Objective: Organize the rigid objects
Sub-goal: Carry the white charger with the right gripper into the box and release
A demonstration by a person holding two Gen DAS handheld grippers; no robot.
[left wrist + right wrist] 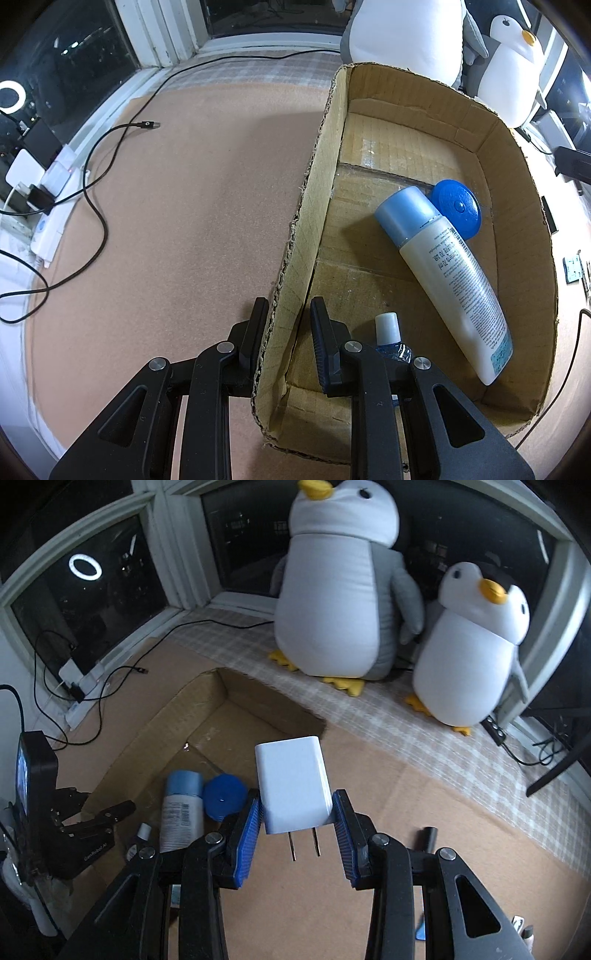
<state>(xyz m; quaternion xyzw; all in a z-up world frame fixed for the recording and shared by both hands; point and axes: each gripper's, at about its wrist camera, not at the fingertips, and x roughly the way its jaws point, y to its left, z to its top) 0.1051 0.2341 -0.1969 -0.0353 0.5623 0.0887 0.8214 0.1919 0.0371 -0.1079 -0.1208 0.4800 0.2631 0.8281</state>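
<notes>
Cardboard-covered tabletop [166, 221] by window. Your L gripper [286, 332] pinched the box [517, 184] wall; your R gripper [299, 834] clamped the white charger [291, 782]. Box held bottle [454, 273], blue lid [458, 208].

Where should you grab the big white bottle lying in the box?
Grip the big white bottle across its round body, near the middle, coming straight down from above. It lies flat on the cardboard box floor with walls all round, so only the top is open. The blue lid crowds its cap end.
</notes>
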